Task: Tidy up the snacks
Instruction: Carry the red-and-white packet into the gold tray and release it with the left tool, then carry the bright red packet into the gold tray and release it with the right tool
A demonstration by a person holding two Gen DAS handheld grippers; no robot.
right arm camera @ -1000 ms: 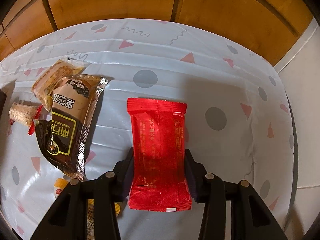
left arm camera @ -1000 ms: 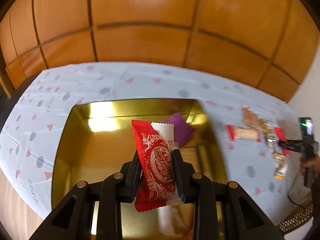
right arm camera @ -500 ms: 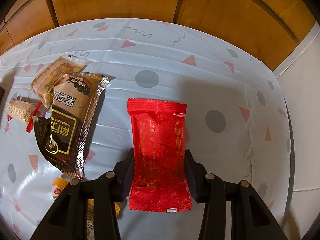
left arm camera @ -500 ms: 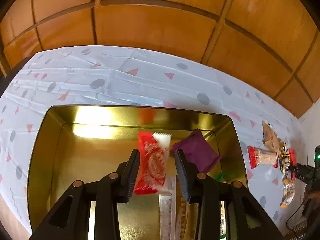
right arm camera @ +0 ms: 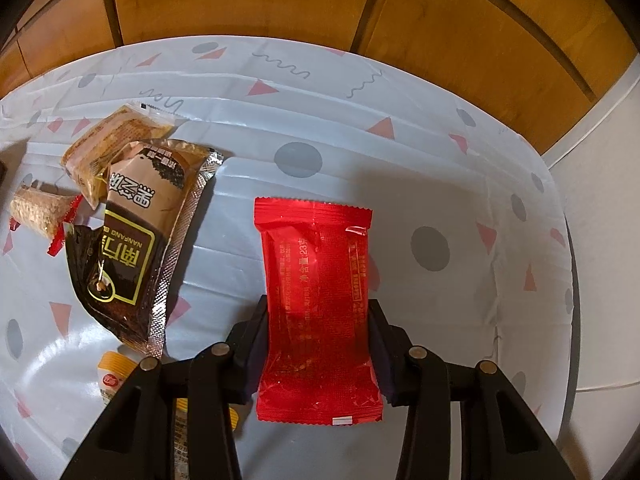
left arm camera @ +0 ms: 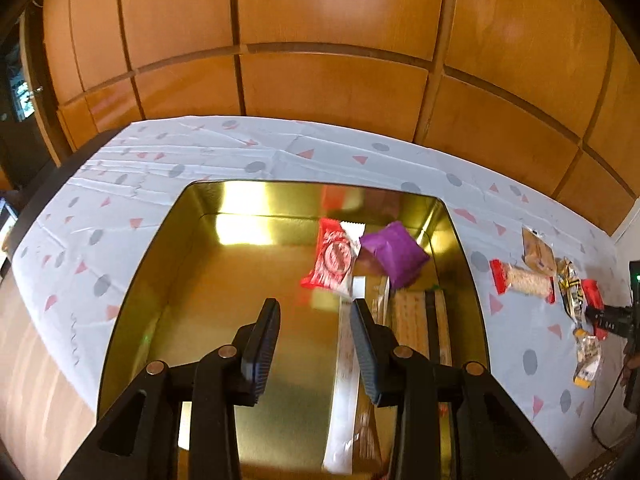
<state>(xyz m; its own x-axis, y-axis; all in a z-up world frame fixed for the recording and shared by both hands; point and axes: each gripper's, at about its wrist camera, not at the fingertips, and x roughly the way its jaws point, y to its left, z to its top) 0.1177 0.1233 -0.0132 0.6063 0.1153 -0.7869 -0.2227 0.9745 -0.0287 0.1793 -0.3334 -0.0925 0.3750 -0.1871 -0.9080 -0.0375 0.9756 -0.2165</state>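
My left gripper [left arm camera: 314, 310] is open and empty above a gold tin [left arm camera: 168, 248]. A red-and-white snack packet [left arm camera: 332, 260] lies inside the tin beside a purple packet [left arm camera: 394, 254], with long wafer packs [left arm camera: 416, 320] to the right. My right gripper [right arm camera: 318, 312] is shut on a red snack packet [right arm camera: 318, 280] and holds it over the tablecloth. A brown-and-black sesame packet [right arm camera: 140, 248], a biscuit pack [right arm camera: 108, 148] and a red-ended cereal bar [right arm camera: 38, 210] lie to its left.
A white tablecloth [left arm camera: 280, 156] with grey dots and pink triangles covers the table before a wood-panelled wall [left arm camera: 320, 40]. Loose snacks [left arm camera: 536, 276] lie on the cloth right of the tin. A yellow-capped packet [right arm camera: 114, 372] sits under the right gripper's left side.
My left gripper opened and let go of the red-and-white packet, which dropped into the tin by the purple packet. The left gripper pulled up and back. The right gripper still holds the red packet.
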